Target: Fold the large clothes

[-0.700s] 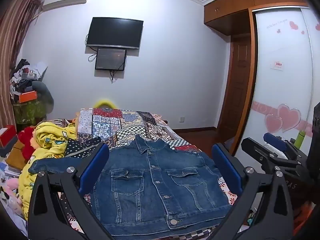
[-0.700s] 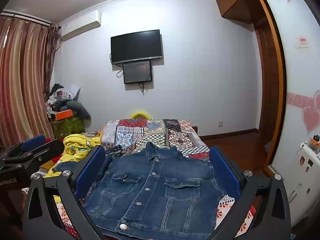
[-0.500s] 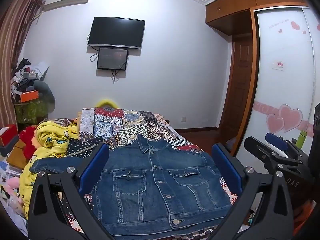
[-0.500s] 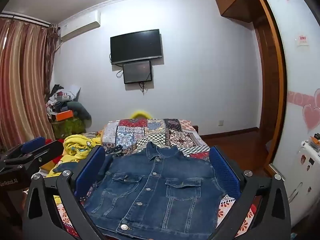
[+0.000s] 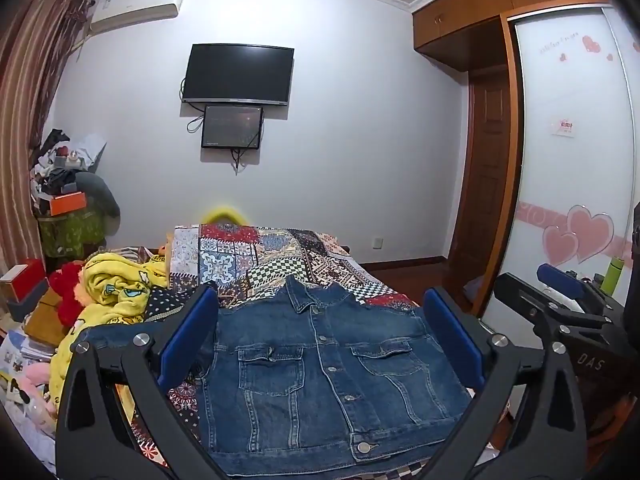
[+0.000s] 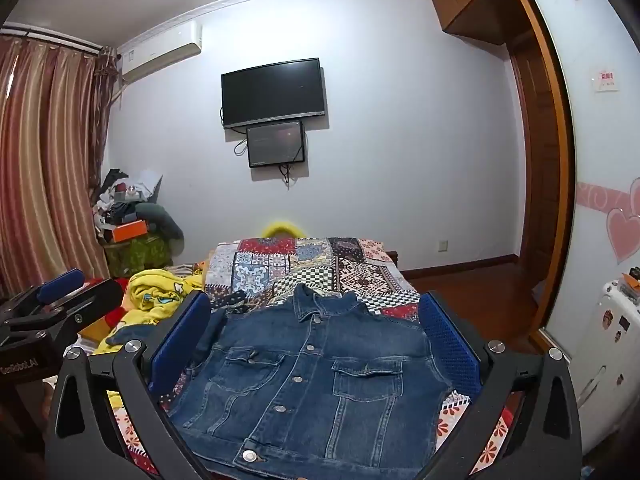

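A blue denim jacket [image 5: 320,372] lies flat and buttoned on the bed, collar away from me; it also shows in the right wrist view [image 6: 316,380]. Its left sleeve [image 5: 116,332] stretches out to the left; the right sleeve is not visible. My left gripper [image 5: 320,328] is open and empty, held above the near hem. My right gripper [image 6: 316,328] is open and empty, also above the jacket. Each gripper shows at the edge of the other's view: the right one [image 5: 560,304] and the left one [image 6: 52,308].
The bed carries a patchwork cover [image 5: 272,256]. A yellow cartoon blanket [image 5: 116,292] and a red plush [image 5: 66,292] lie at the bed's left. A cluttered shelf [image 5: 64,208] stands at far left. A wardrobe with heart stickers [image 5: 572,200] is on the right.
Both views have drifted slightly; the jacket sits a little to the right and lower in the left wrist view. Both grippers stay open and the jacket has not moved.
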{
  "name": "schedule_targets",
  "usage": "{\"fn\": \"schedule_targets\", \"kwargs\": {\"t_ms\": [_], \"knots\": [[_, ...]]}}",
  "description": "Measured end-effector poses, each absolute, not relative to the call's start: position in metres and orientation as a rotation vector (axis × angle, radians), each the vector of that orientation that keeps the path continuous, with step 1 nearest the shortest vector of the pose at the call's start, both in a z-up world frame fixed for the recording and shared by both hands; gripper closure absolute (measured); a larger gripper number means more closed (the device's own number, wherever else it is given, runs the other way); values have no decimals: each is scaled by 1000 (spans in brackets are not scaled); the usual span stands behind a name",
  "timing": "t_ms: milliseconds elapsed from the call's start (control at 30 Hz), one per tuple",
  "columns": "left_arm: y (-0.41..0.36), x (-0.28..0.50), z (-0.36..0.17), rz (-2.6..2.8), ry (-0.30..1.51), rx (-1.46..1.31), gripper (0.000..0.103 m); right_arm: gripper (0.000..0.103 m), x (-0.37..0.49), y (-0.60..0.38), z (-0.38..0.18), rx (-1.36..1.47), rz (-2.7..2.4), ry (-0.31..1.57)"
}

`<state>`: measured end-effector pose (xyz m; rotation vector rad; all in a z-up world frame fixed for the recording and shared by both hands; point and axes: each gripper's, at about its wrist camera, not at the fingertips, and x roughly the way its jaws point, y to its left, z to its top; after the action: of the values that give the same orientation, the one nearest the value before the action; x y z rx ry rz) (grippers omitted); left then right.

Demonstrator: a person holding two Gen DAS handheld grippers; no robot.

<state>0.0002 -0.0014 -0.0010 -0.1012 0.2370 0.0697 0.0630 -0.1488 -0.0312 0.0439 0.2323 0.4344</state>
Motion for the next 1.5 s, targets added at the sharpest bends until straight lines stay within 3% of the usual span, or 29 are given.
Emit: {"fn": "schedule_targets", "kwargs": {"t_ms": [1500], "knots": [[-4,0,1,69,234,-95,0,0,65,-150,-28,56,430,232]]}}
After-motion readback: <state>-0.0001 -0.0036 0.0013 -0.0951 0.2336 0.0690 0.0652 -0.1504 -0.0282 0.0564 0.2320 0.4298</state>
